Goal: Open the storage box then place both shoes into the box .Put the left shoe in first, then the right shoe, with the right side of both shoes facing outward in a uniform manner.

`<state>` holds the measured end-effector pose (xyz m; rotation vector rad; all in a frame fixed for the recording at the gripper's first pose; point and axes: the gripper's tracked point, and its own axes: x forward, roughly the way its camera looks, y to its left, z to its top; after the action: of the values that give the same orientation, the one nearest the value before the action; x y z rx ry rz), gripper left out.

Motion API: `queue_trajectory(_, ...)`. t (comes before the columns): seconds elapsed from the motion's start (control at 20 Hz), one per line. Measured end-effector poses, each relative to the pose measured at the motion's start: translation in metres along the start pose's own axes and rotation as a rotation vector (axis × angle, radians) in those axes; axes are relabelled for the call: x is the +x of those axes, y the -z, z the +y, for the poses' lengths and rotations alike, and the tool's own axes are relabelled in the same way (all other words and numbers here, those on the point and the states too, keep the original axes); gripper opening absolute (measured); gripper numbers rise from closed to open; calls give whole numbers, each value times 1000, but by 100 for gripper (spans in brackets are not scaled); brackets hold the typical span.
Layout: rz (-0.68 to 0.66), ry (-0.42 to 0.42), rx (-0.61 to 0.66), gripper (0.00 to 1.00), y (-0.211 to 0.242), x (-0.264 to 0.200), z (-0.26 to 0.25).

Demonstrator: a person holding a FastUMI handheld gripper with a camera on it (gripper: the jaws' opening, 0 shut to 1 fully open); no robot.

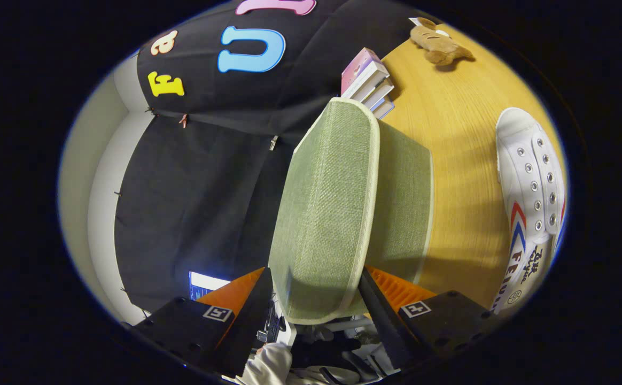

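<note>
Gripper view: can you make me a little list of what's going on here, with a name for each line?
tongs: tongs shut on the green lid, one finger on each side
lid: green fabric lid lifted up, held between the fingers
storage box: green storage box right behind the lid, on the wooden table
shoe: white sneaker with red and blue stripes, lying on the table beside the box, not in it
books: stack of books beyond the box
toy: brown plush toy at the far end of the table
</note>
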<state>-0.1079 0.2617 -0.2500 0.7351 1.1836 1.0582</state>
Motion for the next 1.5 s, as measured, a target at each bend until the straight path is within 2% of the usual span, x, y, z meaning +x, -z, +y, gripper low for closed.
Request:
queue_trajectory(0.4, 41, -74, 142, 96, 3, 3, 13)
queue_trajectory(0.55, 2, -112, 246, 95, -10, -14, 24)
queue_trajectory(0.8, -41, -162, 290, 95, -26, -27, 54)
queue_trajectory(0.85, -58, -129, 279, 81, -30, -24, 51)
queue_trajectory(0.9, -57, -135, 274, 67, -32, -22, 55)
queue_trajectory(0.95, -41, -144, 278, 67, -30, -21, 63)
queue_trajectory(1.05, -50, -119, 272, 46, -33, -17, 64)
queue_trajectory(1.2, -61, -18, 191, 19, -32, -10, 55)
queue_trajectory(1.3, -17, -3, 179, 19, -23, -12, 63)
queue_trajectory(1.35, -35, 44, 161, 17, -22, -12, 59)
queue_trajectory(1.4, -37, 69, 143, 5, -26, -8, 55)
queue_trajectory(1.5, -17, 74, 136, 5, -23, -7, 61)
